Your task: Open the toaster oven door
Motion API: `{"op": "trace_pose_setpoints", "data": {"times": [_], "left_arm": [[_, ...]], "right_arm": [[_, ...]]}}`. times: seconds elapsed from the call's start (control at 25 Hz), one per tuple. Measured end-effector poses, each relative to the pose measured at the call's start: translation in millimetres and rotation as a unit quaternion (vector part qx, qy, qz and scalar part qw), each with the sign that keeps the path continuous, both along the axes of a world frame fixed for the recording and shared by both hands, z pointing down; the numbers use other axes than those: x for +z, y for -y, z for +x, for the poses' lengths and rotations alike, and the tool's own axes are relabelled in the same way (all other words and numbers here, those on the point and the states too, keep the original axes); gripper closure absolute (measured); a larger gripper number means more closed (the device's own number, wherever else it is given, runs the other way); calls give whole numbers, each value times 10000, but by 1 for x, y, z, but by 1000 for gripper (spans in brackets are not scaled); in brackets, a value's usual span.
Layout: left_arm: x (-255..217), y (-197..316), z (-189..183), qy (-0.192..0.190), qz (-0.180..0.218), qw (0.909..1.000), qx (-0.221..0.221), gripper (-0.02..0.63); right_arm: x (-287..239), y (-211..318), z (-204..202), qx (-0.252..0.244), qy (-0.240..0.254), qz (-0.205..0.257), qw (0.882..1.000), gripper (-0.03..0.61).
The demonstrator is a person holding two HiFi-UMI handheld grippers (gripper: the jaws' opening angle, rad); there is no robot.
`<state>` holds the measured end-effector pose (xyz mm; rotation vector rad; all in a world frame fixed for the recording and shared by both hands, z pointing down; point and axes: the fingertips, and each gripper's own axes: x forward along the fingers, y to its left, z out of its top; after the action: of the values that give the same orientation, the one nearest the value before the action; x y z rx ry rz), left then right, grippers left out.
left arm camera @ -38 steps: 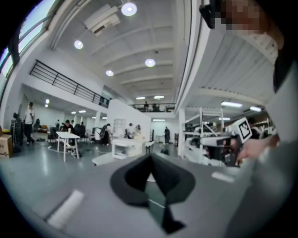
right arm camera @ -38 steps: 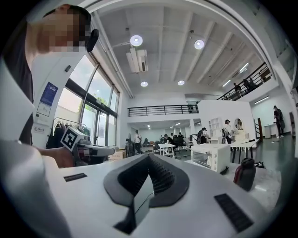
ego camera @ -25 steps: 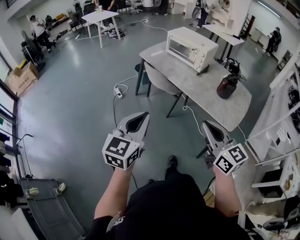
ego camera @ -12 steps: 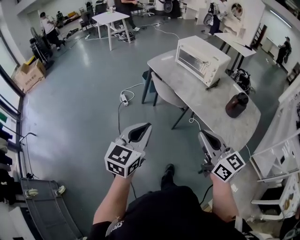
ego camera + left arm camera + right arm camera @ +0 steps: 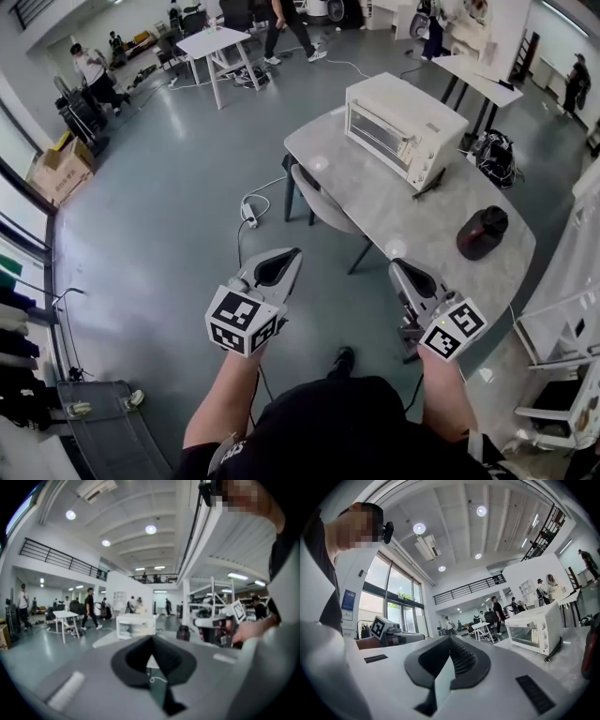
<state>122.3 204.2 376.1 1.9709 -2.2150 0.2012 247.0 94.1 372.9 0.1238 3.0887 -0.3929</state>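
Observation:
A white toaster oven [image 5: 406,127] stands on the far end of a grey table [image 5: 412,220], its glass door shut. It also shows in the right gripper view as the toaster oven [image 5: 533,628] and, small and distant, in the left gripper view as the toaster oven [image 5: 136,625]. My left gripper [image 5: 290,255] is shut and empty, held over the floor well short of the table. My right gripper [image 5: 397,268] is shut and empty too, near the table's near edge, far from the oven.
A dark brown jug [image 5: 483,232] sits on the table's right part. A grey chair [image 5: 323,200] is tucked at the table's left side. A power strip and cable [image 5: 250,210] lie on the floor. Several people move around a white table [image 5: 215,42] at the back.
The view has advanced toward the table: the toaster oven and jug now appear nearer and lower in the frame. Both grippers travelled forward with me and stayed shut.

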Motion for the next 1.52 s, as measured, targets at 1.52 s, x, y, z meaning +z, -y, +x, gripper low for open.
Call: {"op": "trace_pose_setpoints", "data": {"times": [1.52], "left_arm": [[3,301,-264,-211,261,9823,1842,606]], "right_arm": [[19,219,-243,1522,-706,79,9858,583]]}}
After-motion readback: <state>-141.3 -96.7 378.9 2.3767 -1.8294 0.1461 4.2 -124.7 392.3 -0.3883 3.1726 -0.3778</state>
